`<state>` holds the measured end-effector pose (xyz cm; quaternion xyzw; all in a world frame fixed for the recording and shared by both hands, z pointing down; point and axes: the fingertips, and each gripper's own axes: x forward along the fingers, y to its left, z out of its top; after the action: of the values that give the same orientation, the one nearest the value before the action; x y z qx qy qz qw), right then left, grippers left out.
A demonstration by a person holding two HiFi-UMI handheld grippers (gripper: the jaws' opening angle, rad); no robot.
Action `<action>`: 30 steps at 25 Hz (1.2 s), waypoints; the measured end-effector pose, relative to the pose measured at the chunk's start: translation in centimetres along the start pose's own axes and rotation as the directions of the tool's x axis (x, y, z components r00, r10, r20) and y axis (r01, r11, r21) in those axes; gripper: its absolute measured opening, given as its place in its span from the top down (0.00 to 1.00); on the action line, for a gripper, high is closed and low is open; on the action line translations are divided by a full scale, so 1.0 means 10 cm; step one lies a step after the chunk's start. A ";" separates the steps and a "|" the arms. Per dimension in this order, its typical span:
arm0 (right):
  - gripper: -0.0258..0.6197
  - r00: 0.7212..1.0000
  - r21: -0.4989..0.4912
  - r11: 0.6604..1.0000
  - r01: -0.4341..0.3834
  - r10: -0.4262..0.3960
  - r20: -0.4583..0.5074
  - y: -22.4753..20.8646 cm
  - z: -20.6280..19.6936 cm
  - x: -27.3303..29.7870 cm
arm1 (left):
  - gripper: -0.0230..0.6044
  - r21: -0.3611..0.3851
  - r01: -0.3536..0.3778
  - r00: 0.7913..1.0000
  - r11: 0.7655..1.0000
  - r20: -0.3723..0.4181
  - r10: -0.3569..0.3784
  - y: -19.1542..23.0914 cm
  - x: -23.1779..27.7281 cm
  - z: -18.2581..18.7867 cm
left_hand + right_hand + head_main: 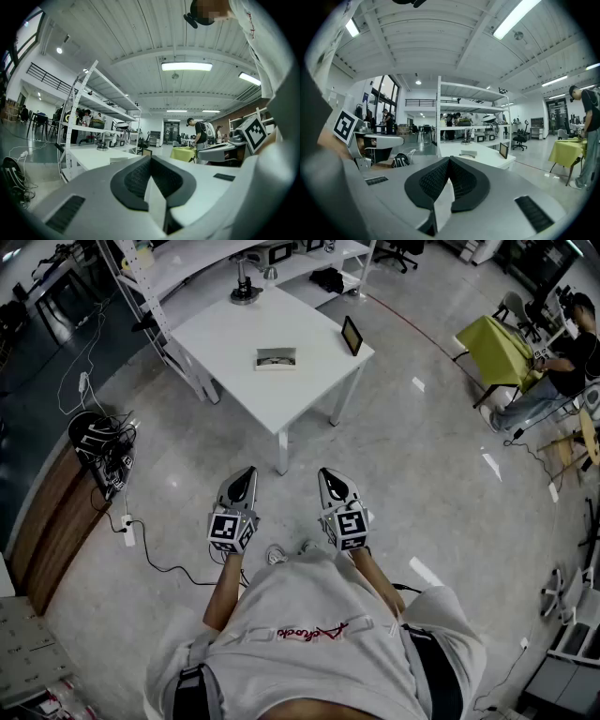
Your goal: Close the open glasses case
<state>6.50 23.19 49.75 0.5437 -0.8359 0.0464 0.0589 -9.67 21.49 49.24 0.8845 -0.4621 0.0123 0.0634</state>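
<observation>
The open glasses case (276, 358) lies near the middle of a white table (225, 338), well ahead of me. It shows small and far off in the left gripper view as the case (123, 160) and in the right gripper view as the case (468, 153). My left gripper (247, 471) and right gripper (324, 472) are held side by side close to my body, over the floor and short of the table. Both point roughly level toward it. In each gripper view the black pads meet at the tips, with nothing between them: left gripper (150, 158), right gripper (449, 159).
A small dark-screened frame (352, 335) stands at the table's right edge and a black round stand (246, 292) at its far side. Metal shelving (155, 306) runs along the left. A black bag (94, 442), cables and a power strip (128, 531) lie left. A person sits by a yellow-covered table (502, 351).
</observation>
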 end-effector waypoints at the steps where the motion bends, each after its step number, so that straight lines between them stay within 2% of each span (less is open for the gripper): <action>1: 0.94 1.000 -0.002 1.000 -0.003 0.003 0.000 0.01 0.00 -0.01 | 0.92 -0.001 0.002 1.000 1.000 0.000 -0.002 -0.02 0.00 -0.01; 17: 0.94 0.999 0.016 0.999 -0.043 0.043 0.017 -0.03 0.01 -0.04 | 0.92 -0.005 -0.002 1.000 1.000 -0.003 0.002 -0.16 0.06 -0.01; 30: 0.94 0.994 0.022 0.994 -0.107 0.107 0.018 -0.33 -0.03 -0.08 | 0.92 -0.003 -0.062 0.998 0.998 -0.017 0.062 -0.32 0.24 -0.05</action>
<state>9.84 22.58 50.01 0.4992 -0.8637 0.0543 0.0431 -5.67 21.43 49.56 0.8693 -0.4890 0.0210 0.0686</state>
